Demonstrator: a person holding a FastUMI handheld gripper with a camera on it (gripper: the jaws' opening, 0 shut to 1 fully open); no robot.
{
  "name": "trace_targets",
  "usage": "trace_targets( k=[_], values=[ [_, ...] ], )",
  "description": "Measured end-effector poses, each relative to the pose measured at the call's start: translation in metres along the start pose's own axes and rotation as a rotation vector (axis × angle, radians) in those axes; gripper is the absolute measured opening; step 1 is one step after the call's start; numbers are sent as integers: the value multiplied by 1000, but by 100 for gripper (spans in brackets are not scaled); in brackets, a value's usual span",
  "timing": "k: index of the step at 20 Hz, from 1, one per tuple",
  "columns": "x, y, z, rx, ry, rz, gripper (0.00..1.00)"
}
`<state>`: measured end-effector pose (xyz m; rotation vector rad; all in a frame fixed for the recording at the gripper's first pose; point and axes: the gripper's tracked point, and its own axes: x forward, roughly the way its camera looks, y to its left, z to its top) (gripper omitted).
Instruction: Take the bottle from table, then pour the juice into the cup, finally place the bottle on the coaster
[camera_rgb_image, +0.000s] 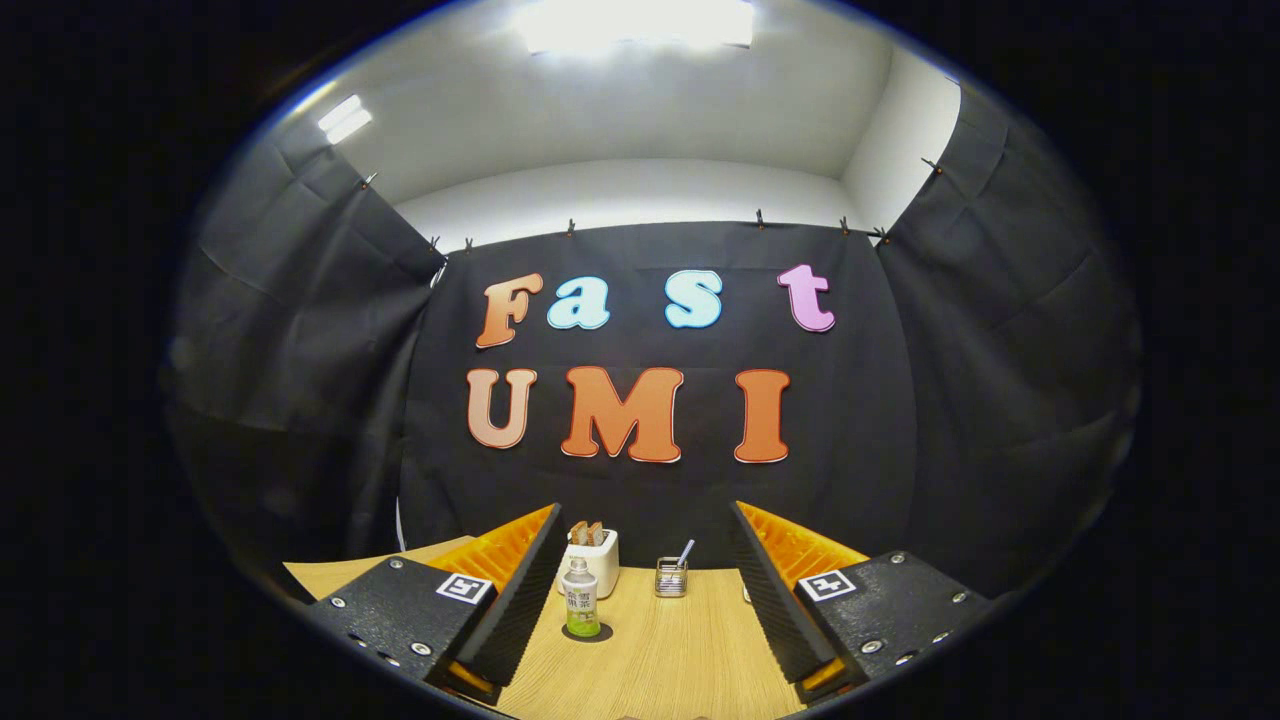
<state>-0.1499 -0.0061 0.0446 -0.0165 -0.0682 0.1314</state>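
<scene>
A small clear bottle (580, 598) with a white cap, a white label and green liquid low inside stands upright on the wooden table (670, 650). Under it lies a dark round coaster (590, 634). My gripper (645, 512) is open, with nothing held. The bottle stands between the fingers, close to the left finger (520, 590) and apart from it. Farther back, about midway between the fingers, is a small glass cup (671, 578) with a thin stick leaning in it.
A white toaster (597, 560) with bread slices in its slots stands at the back of the table, just behind the bottle. Black cloth walls close the booth behind and on both sides. The table's left edge (340, 572) shows beyond the left finger.
</scene>
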Motion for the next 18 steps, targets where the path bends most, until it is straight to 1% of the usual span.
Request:
trace_targets(
  k=[2,4,11,18],
  values=[
    [1,-2,8,-6,-46,-7,96],
    [6,-3,9,-2,-66,-14,95],
    [38,5,2,16,-72,-18,96],
    [65,13,-11,25,-55,-2,96]
  ],
)
